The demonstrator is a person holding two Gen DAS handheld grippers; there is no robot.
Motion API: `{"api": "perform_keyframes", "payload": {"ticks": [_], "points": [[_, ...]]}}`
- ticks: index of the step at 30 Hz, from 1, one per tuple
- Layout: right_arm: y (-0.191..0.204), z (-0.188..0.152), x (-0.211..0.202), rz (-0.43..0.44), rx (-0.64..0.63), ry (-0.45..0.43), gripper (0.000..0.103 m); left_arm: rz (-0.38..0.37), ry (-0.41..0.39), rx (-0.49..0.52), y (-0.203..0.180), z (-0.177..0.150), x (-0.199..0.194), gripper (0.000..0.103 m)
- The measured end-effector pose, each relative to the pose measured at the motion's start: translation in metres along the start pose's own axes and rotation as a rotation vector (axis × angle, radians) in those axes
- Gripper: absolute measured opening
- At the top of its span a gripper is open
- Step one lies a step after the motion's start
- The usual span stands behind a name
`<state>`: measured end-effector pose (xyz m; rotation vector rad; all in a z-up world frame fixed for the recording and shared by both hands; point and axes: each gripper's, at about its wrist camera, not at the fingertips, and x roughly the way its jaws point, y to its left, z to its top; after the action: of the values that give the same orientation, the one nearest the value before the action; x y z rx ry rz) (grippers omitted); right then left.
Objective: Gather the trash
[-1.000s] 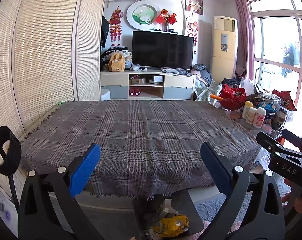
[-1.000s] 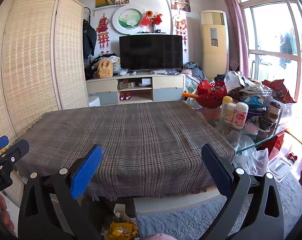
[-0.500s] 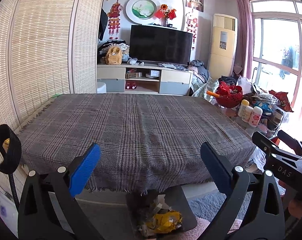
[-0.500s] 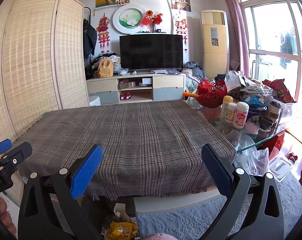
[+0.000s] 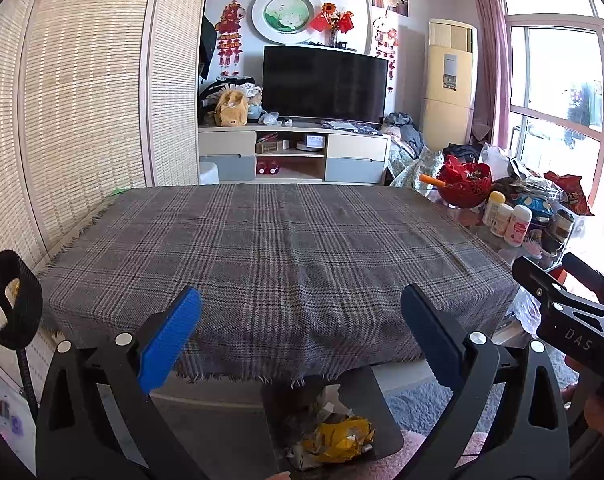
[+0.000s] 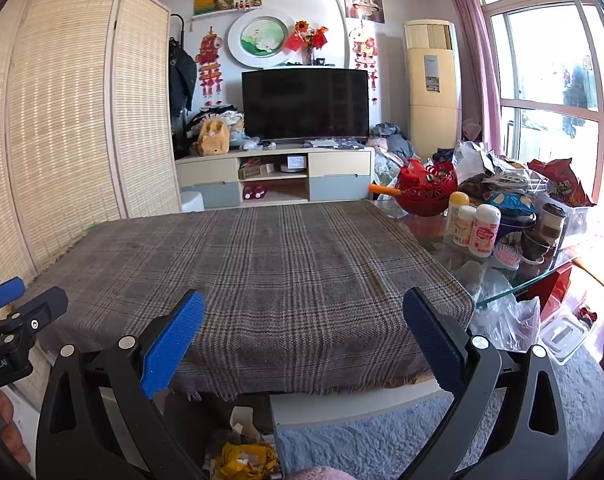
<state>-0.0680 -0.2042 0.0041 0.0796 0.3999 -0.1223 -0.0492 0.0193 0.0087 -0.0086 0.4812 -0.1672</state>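
Blue pads lined both of my grippers, and each pair stood spread wide with nothing between. My left gripper hung over the near edge of the bench; my right gripper hung beside it, likewise released, its body visible at the right margin of the left wrist view. Below and between the left gripper's fingers, a dark dustpan lay on the floor under the bench edge, holding the trash: a crumpled yellow wrapper with scraps of white paper. The same yellow wrapper appeared at the bottom of the right wrist view. A pale blue rug lay to the right of it. The bench carried a grey plaid cloth with a fringed hem. Further right, on a glass surface just beside the cloth, stood three small bottles and a red basket. Beyond the bench, a television sat on a low cabinet against the far wall.
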Motion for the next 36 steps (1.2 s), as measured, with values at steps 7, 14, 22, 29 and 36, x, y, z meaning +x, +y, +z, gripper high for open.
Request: {"api": "perform_keyframes", "payload": {"ticks": [7, 14, 22, 29, 36], "points": [[0.0, 0.0, -0.001, 0.003, 0.004, -0.002, 0.1, 0.013, 0.006, -0.009, 0.002, 0.002, -0.001, 0.095], [0.0, -0.002, -0.001, 0.01, 0.005, 0.007, 0.1, 0.007, 0.007, -0.005, 0.0, 0.001, -0.003, 0.095], [-0.001, -0.002, -0.004, 0.007, 0.007, -0.001, 0.1, 0.007, 0.002, -0.006, 0.0, 0.001, -0.006, 0.095], [-0.002, -0.002, -0.004, 0.008, 0.011, 0.003, 0.1, 0.003, 0.006, -0.003, -0.001, 0.001, -0.005, 0.095], [-0.008, 0.0, 0.01, -0.004, 0.018, 0.03, 0.1, 0.015, 0.024, -0.012, 0.002, 0.005, 0.007, 0.095]]}}
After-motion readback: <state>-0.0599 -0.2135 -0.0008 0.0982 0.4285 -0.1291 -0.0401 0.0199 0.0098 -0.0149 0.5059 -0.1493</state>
